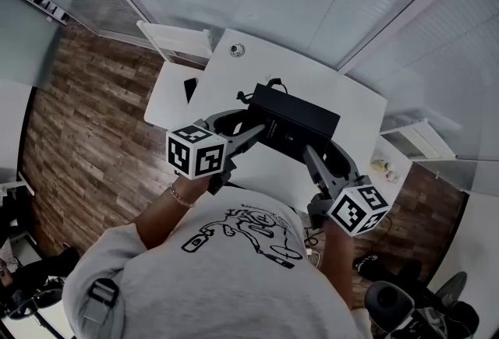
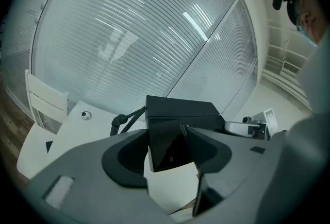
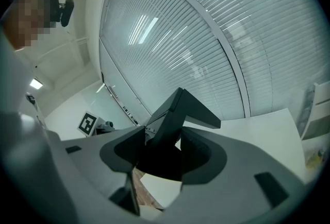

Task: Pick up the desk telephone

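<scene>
Telephone point(image 1: 300, 119), black and boxy, is over the middle of the white table point(image 1: 355, 107), caught between both grippers; the left gripper point(image 1: 253, 133) has its jaws closed on the near left corner of the body, one pad on each side; the right gripper point(image 1: 308, 152) is clamped on the near right end, where the body looks tilted in the right gripper view (whether it is clear of the tabletop cannot be told); a dark cord point(image 1: 269, 85) loops from its far edge; a small round fitting point(image 1: 237, 50) lies near the table's far corner; wood floor point(image 1: 86, 119) spreads to the left.
</scene>
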### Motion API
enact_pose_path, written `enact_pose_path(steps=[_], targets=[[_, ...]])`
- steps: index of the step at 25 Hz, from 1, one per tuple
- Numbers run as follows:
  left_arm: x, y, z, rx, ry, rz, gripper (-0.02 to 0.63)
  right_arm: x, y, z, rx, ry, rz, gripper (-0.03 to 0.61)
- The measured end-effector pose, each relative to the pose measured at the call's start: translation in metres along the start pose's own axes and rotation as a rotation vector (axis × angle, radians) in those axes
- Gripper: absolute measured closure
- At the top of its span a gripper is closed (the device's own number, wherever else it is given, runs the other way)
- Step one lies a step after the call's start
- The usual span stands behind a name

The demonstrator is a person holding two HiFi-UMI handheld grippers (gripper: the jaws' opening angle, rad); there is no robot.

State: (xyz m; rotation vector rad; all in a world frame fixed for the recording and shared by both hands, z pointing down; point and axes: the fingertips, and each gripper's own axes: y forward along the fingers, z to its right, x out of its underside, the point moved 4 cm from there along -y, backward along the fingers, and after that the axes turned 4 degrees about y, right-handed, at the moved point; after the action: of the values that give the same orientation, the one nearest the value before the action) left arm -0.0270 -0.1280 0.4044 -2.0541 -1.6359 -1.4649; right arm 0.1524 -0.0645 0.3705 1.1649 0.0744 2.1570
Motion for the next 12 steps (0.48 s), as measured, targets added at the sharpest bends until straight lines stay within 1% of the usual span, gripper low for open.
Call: enact_pose_path(steps=[6,12], targets=[[-0.0028,0.0021,-0.0047,-0.006,-0.007,0.001,0.382,-0.0026,0.0061,0.0026,-0.008,-0.002,-0.003,0.370],[0.0004,0.0041,-0.0008,-0.011,-0.012,0.000,0.382,-0.0017,0.0023,0.0058,-0.015,-0.004,-0.004,0.370]])
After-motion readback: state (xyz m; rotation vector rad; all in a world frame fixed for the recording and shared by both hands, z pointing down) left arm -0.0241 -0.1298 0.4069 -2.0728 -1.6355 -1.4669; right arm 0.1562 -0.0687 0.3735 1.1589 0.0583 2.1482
